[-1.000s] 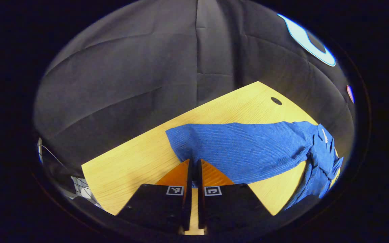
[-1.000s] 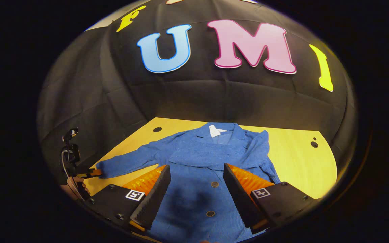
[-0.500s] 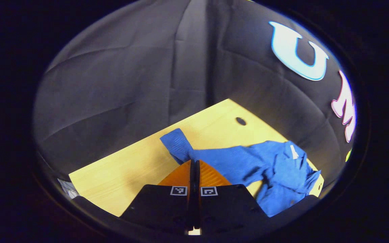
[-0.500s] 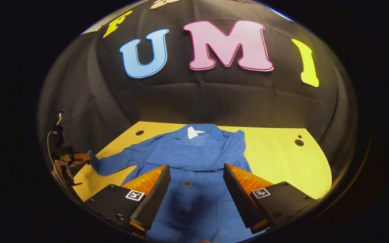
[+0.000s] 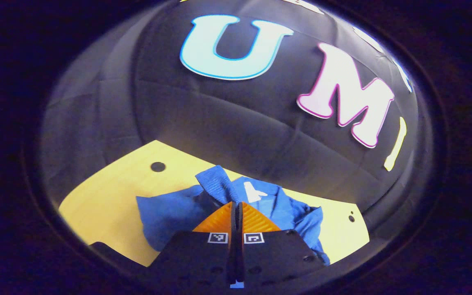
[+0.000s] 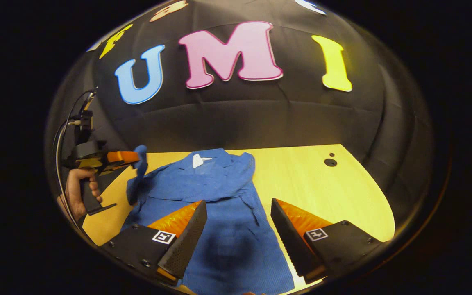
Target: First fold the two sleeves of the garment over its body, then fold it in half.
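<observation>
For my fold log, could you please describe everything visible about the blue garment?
The blue garment is a collared jacket of ribbed-looking cloth with a white tag at the neck, lying front up on the wooden table. The left gripper, jaws closed on the sleeve cuff, holds it above the table. The right gripper hangs open above the body.

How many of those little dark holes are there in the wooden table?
3 show. In the right gripper view, one larger hole sits near the table's far right corner with a tiny one just behind it; the left gripper view shows another at the far left. The jacket may hide others.
</observation>
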